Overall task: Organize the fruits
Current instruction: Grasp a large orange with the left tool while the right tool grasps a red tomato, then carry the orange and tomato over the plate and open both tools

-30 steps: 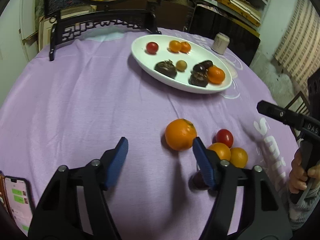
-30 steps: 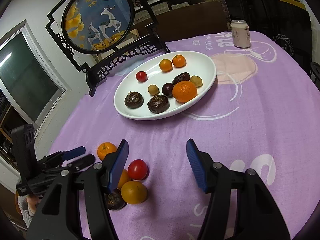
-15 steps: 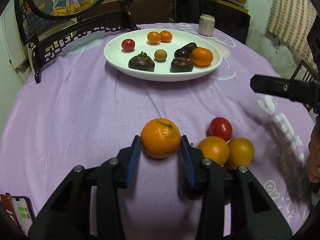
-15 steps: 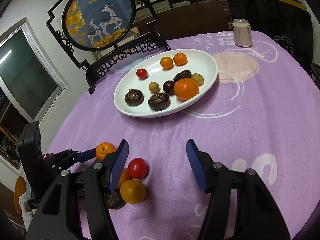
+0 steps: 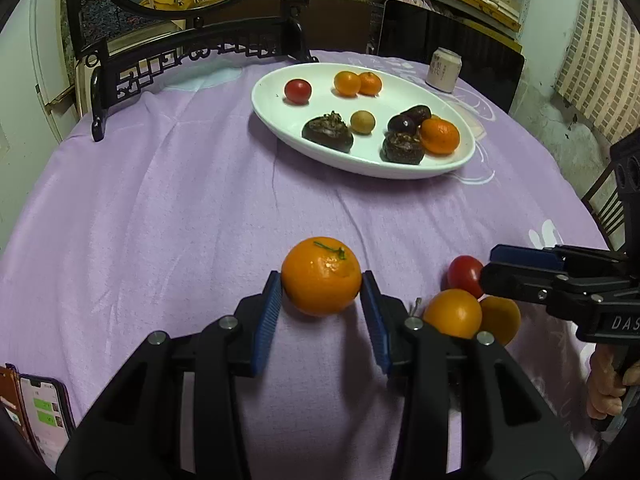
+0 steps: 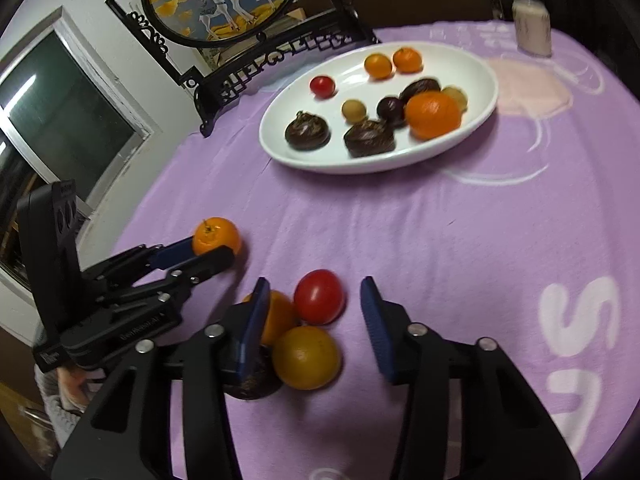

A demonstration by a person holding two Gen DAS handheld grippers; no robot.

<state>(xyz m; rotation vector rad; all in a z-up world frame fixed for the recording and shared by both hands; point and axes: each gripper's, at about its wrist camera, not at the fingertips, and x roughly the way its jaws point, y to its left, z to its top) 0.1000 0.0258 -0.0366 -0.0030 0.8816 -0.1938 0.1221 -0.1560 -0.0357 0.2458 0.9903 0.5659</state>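
Note:
My left gripper [image 5: 321, 286] is shut on a large orange [image 5: 321, 276], its blue pads against both sides; the same orange [image 6: 216, 236] shows in the right wrist view. My right gripper [image 6: 311, 296] is open, its jaws either side of a red tomato [image 6: 319, 297]. A yellow-orange fruit [image 6: 306, 358], another orange [image 6: 280, 316] and a dark fruit [image 6: 252, 386] lie just behind it. The white oval plate [image 5: 280, 120] at the back holds several fruits.
A can [image 5: 443, 69] stands behind the plate. A black ornate stand [image 5: 192, 60] with a round picture sits at the table's far left edge. A phone [image 5: 44, 416] lies near the front left. The purple cloth [image 5: 160, 220] covers the round table.
My left gripper closed onto the large orange. My right gripper moved forward and down over the tomato pile, its jaws narrowing.

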